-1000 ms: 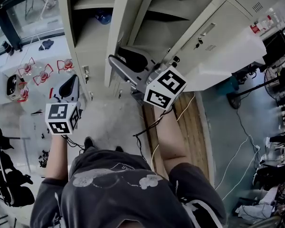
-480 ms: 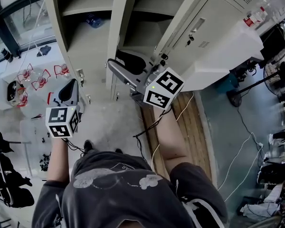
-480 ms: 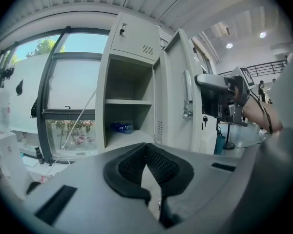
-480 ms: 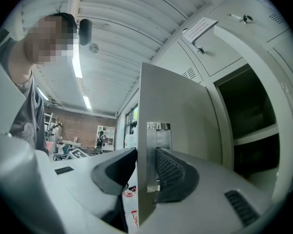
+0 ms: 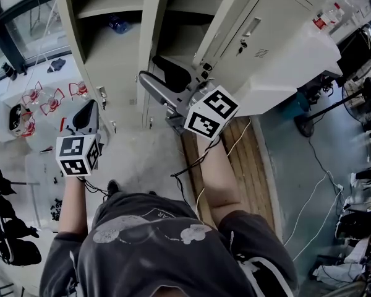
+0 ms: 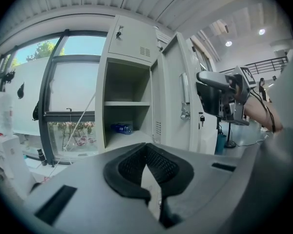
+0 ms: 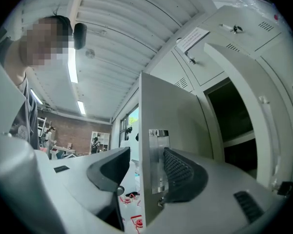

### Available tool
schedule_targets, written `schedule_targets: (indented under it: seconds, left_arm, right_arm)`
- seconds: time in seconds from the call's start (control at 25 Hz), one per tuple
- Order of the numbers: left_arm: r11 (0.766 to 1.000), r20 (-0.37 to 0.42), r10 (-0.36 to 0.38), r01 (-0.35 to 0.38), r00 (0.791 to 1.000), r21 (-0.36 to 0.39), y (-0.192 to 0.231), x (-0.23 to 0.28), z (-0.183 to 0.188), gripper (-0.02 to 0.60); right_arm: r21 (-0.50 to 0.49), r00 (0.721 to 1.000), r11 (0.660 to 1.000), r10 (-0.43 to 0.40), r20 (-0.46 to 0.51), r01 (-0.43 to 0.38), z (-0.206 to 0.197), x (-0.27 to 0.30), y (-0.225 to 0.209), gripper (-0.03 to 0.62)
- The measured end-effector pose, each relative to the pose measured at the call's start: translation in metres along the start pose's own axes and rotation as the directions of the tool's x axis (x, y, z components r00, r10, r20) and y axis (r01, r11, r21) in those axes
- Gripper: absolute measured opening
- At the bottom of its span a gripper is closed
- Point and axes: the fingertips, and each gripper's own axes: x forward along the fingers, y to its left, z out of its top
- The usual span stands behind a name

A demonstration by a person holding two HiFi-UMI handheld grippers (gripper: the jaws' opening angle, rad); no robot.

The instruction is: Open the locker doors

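Locker (image 5: 153, 42) is showing smooth painted sheet metal, pale grey, semi-matt. Its door (image 7: 171, 111) is wearing same paint w/ latch plate (image 7: 157, 155) gleaming as bare shiny metal. Floor boards (image 5: 253, 166) are looking like worn matt wood. Shirt (image 5: 148, 246) is hanging as soft dark cloth. Bottle (image 6: 121, 128) is glinting, glossy blue plastic.

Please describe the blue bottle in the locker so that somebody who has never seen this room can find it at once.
Find the tall pale grey locker beside the big window. In its open left compartment, the bottle lies on its side on the floor below the single shelf. It is the only blue thing in there.
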Motion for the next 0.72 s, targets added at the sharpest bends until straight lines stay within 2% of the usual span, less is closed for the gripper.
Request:
schedule_targets:
  seconds: [0.16, 0.36, 0.48, 0.6, 0.72]
  left_arm:
    - [1.0, -0.003, 0.019, -0.019, 1.0, -0.003, -0.009, -0.009, 0.0, 0.009]
    - [0.998, -0.017, 0.059, -0.06, 0.998, -0.019, -0.025, -0.029, -0.015, 0.009]
    - [0.994, -0.019, 0.1, -0.101, 0.995, -0.03, -0.028, -0.041, -0.027, 0.009]
    - [0.99, -0.025, 0.136, -0.137, 0.99, -0.034, -0.026, -0.052, -0.041, 0.009]
    - [0.987, -0.034, 0.155, -0.156, 0.987, -0.043, -0.019, -0.058, -0.054, 0.009]
  right_arm:
    - [-0.012, 0.999, 0.999, -0.042, 0.012, 0.042, 0.006, -0.022, -0.001, 0.232]
    - [-0.039, 0.998, 0.998, -0.058, -0.01, 0.058, -0.006, -0.048, 0.01, 0.233]
    - [-0.041, 0.996, 0.995, -0.089, -0.01, 0.089, -0.019, -0.064, 0.016, 0.233]
    - [0.003, 0.989, 0.989, -0.149, 0.01, 0.149, -0.037, -0.076, 0.021, 0.235]
    - [0.008, 0.984, 0.985, -0.175, -0.019, 0.175, -0.064, -0.08, 0.034, 0.235]
